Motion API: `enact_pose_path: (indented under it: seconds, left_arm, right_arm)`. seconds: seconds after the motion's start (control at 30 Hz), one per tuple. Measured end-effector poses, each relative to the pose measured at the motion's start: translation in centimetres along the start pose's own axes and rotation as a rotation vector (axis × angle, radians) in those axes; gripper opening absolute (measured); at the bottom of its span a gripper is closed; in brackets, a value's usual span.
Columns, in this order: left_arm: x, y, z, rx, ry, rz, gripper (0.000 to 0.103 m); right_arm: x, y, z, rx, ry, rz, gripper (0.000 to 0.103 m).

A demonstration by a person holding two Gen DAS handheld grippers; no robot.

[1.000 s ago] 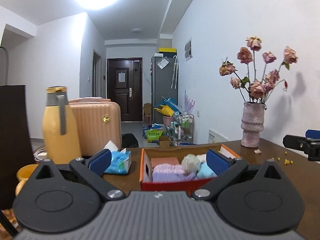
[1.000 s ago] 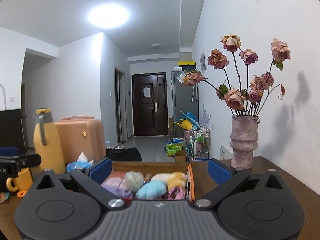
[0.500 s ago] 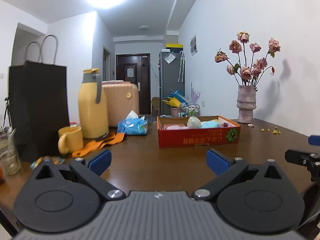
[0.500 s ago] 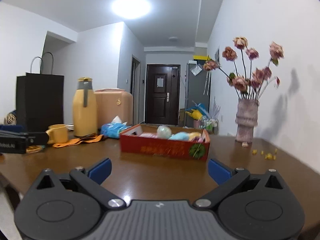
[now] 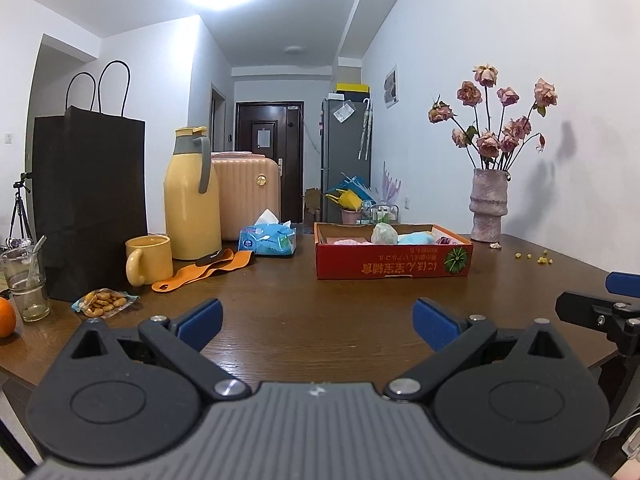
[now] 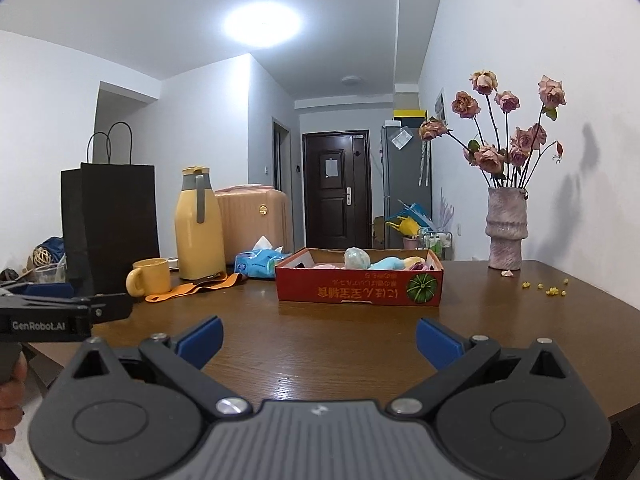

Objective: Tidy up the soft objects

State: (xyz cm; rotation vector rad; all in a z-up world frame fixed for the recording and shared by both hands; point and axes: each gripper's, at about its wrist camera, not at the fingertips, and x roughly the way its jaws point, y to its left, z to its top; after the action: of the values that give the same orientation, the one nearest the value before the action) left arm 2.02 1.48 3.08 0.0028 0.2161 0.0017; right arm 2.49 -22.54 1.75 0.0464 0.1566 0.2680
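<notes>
A red cardboard box (image 5: 394, 267) (image 6: 360, 290) stands on the brown table and holds several soft items: a pale green ball (image 5: 383, 235) (image 6: 357, 258), a light blue plush (image 5: 416, 238) (image 6: 387, 263), pink cloth (image 5: 347, 241) and a yellow piece (image 6: 416, 261). My left gripper (image 5: 318, 326) is open and empty, low over the near table edge, well short of the box. My right gripper (image 6: 318, 340) is open and empty, also short of the box. The right gripper shows at the left wrist view's right edge (image 5: 600, 312); the left shows at the right wrist view's left edge (image 6: 60, 314).
On the left stand a black paper bag (image 5: 90, 200), a yellow thermos (image 5: 192, 200), a yellow mug (image 5: 148, 260), an orange strap (image 5: 204, 268), a blue tissue pack (image 5: 268, 240), a snack bag (image 5: 104, 302) and a glass (image 5: 24, 280). A vase of dried roses (image 5: 489, 210) stands far right.
Both grippers have pulled back from right over the box to the near table edge, staying open and empty. The box now looks far off and the whole table shows.
</notes>
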Motion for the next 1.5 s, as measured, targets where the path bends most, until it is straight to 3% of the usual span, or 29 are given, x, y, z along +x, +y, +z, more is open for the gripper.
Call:
enact_pose_path:
  seconds: [1.5]
  left_arm:
    - [-0.31, -0.25, -0.02, 0.01, -0.004, -0.026, 0.103]
  right_arm:
    - [0.33, 0.0, -0.22, 0.009, -0.004, 0.004, 0.103]
